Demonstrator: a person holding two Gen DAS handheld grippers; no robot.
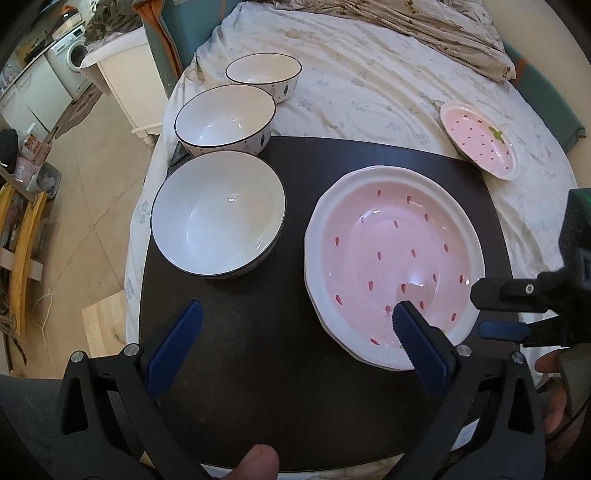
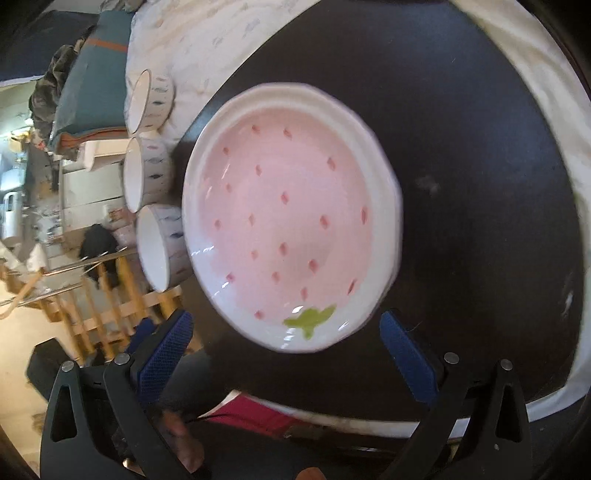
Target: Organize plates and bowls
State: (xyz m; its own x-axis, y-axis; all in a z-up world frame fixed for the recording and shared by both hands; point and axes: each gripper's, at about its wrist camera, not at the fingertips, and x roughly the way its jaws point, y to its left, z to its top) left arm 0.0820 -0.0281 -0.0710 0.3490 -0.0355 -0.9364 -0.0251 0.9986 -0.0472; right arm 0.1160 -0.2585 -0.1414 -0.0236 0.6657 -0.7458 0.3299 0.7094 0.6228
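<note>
A pink strawberry-pattern plate (image 1: 395,254) with a white rim sits on what looks like another plate on the dark board (image 1: 258,369); it also shows in the right wrist view (image 2: 288,218). Three white bowls stand in a row at left: near (image 1: 218,214), middle (image 1: 225,118) and far (image 1: 264,74). A smaller pink plate (image 1: 480,138) lies on the bedsheet at right. My left gripper (image 1: 295,328) is open above the board, its right finger over the plate's near rim. My right gripper (image 2: 284,332) is open and empty, its jaws standing either side of the plate's edge; it also shows in the left wrist view (image 1: 495,310).
The board lies on a bed with a white sheet (image 1: 369,74) and a rumpled quilt (image 1: 424,22). A white bedside cabinet (image 1: 122,74) and a wooden rack (image 1: 22,236) stand on the floor at left.
</note>
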